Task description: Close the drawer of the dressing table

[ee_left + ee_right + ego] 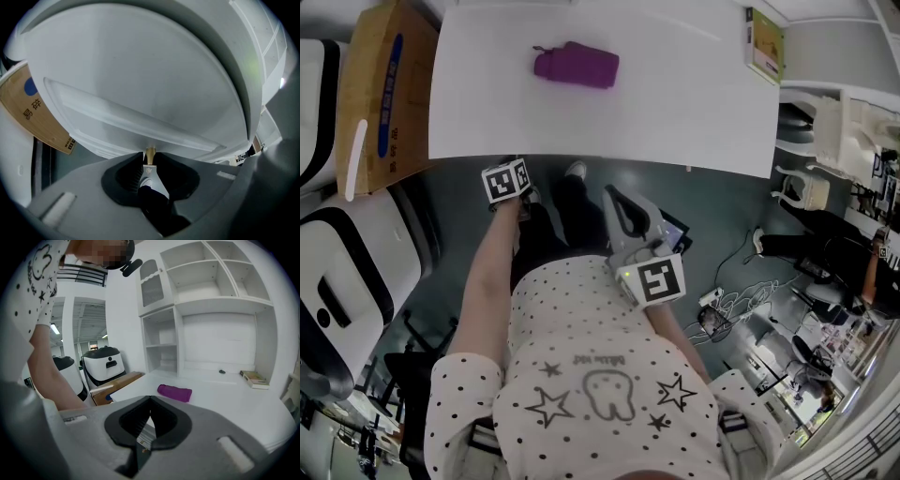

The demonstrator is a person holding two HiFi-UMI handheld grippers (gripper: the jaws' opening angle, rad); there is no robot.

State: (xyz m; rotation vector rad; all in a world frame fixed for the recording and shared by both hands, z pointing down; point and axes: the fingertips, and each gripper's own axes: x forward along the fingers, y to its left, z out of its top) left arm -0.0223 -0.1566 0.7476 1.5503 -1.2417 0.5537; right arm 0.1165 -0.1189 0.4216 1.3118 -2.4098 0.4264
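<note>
The left gripper point(506, 180) is held at the white tabletop's point(675, 103) near edge, its jaws hidden beneath. A purple pouch point(577, 66) is seen well beyond them, and the right gripper point(623, 211) is held apart.

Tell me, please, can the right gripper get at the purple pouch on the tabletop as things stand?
Probably yes: the right gripper, shut and empty, points over the table edge at the purple pouch, with only bare tabletop between. It would need to open first.

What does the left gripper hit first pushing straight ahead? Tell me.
The left gripper, jaws closed on the gold-stemmed drawer knob, would meet the white drawer front directly behind it, apparently with nothing between.
</note>
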